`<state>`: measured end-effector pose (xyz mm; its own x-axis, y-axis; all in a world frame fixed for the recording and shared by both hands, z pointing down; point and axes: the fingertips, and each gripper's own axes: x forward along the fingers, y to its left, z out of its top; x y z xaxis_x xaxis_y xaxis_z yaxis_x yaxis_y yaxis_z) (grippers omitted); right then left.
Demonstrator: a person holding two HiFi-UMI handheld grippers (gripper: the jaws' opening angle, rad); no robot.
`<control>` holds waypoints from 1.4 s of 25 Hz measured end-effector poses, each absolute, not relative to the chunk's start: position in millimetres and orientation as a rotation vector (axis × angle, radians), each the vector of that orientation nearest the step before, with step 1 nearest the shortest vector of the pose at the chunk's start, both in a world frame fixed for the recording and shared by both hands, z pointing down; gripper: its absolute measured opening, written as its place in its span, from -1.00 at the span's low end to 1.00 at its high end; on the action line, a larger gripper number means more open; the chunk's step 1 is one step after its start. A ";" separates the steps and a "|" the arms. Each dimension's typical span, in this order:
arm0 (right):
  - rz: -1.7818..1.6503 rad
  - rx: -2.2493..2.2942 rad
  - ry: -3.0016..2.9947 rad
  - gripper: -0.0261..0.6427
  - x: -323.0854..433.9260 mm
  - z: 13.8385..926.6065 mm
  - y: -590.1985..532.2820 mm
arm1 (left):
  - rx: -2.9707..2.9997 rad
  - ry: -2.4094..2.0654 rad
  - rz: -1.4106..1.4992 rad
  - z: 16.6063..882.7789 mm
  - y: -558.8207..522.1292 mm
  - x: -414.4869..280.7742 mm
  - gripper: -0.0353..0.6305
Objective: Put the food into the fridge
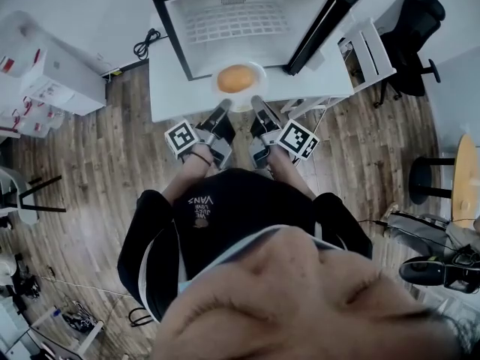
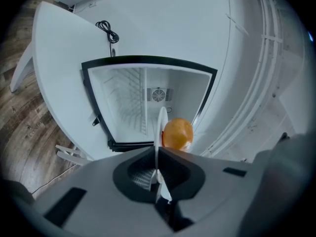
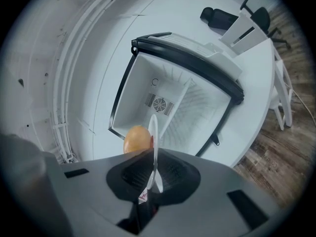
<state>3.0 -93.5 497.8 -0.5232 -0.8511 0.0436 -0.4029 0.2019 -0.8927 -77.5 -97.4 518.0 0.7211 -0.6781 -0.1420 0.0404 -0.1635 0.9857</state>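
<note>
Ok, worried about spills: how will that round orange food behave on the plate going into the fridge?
The orange food looks rounded and sits loose on the plate, so it may roll if tilted. The plate seems thin and rigid, pinched at its rim by the left claw and right claw, so probably light.

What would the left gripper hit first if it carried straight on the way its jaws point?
Nothing close: the left gripper, jaws shut on the rim of the plate, points into the open fridge. The way looks free up to its back wall by the fan, though depth is hard to judge.
</note>
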 end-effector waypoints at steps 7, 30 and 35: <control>-1.257 -1.190 2.003 -0.85 4.1 494.8 -108.0 | 1.628 -0.497 -0.675 515.6 -113.7 -75.7 -0.82; -1.297 -1.153 2.021 -0.85 21.8 492.8 -189.6 | 1.607 -0.547 -0.692 513.1 -191.4 -58.9 -0.82; -1.312 -1.141 2.025 -0.85 23.6 494.8 -203.0 | 1.602 -0.558 -0.700 513.5 -203.8 -56.8 -0.82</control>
<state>23.6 -203.0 494.8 -0.5450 -0.8368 0.0516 -0.3892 0.1980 -0.8996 -56.8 -203.8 513.5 0.6998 -0.7030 -0.1268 0.0339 -0.1447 0.9889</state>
